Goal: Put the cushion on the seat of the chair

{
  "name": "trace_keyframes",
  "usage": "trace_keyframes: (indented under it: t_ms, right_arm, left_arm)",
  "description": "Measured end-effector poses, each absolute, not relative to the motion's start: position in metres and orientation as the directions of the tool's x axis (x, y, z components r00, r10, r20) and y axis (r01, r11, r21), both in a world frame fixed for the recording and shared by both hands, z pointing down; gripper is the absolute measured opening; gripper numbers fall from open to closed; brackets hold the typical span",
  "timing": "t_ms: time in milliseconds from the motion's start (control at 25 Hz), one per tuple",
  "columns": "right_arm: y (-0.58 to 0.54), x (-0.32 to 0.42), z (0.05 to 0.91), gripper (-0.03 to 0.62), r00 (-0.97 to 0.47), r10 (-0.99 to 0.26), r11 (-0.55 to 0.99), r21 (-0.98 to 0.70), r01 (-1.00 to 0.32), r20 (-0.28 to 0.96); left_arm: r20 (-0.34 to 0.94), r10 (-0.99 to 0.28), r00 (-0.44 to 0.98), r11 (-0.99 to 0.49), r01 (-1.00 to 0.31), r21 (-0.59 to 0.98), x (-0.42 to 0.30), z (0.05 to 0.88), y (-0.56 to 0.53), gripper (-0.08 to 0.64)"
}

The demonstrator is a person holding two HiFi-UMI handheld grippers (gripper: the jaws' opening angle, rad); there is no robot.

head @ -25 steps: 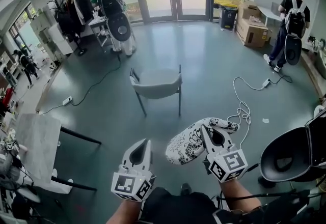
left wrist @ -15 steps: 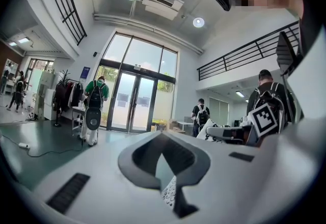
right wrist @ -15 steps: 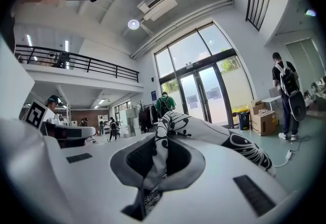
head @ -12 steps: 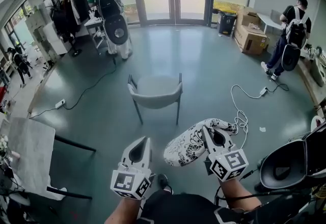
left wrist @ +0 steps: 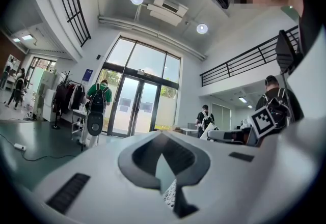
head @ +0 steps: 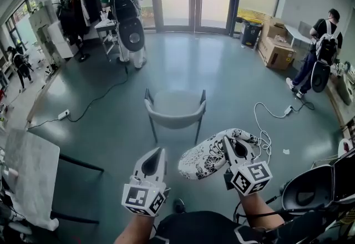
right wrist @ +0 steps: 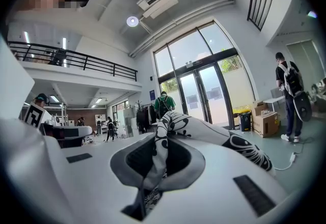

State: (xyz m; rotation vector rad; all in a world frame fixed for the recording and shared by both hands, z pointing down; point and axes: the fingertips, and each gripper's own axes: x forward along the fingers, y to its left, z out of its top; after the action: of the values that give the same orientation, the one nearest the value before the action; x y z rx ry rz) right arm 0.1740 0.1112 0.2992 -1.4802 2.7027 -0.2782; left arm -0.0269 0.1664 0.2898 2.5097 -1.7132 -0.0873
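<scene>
White fabric printed with black flowers and scrolls: that is the cushion [head: 208,157], a soft, plump, oblong pad. It hangs in the air on the near side of the chair [head: 176,112], apart from it and lower in the head view. The right claw [head: 224,140] is clamped on one edge. In the right gripper view a pinched fold of the print runs down between the closed jaws, and the rest of the cushion [right wrist: 214,134] bulges past them.

The left claw [head: 161,151] is beside the cushion, not touching it. Its jaws are together with nothing gripped (a scrap of the print shows low in the left gripper view, below the jaw tips).

The chair has a smooth grey shell seat with a curved back on thin dark metal legs. The seat is bare. It stands on a glossy grey-green floor [head: 233,82].

Far right, by the wall, sit brown cardboard boxes [head: 275,51] and a dark bin [head: 250,31] with something yellow behind it. I cannot tell what is in either. A white cable [head: 265,123] loops loosely on the floor to the right of the chair. At the left edge is a table [head: 30,173] with a pale, mottled, stone-like top.
</scene>
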Motion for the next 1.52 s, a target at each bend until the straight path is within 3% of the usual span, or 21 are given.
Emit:
trace_keyframes:
  t_ms: [560, 1520]
  right_arm:
    - [0.047, 0.126, 0.304, 0.021, -0.519, -0.852, 0.493, -0.223, -0.841, 0.072]
    - [-0.177, 0.148, 0.304, 0.021, -0.63, -0.776, 0.598, -0.282, -0.75, 0.027]
  left_arm:
    - [0.012, -0.947, 0.322, -0.316, -0.935, 0.159, -0.101, 0.302, 0.119, 0.005]
    - [0.052, -0.98, 0.193, -0.186, -0.976, 0.112, -0.068, 0.292, -0.072, 0.005]
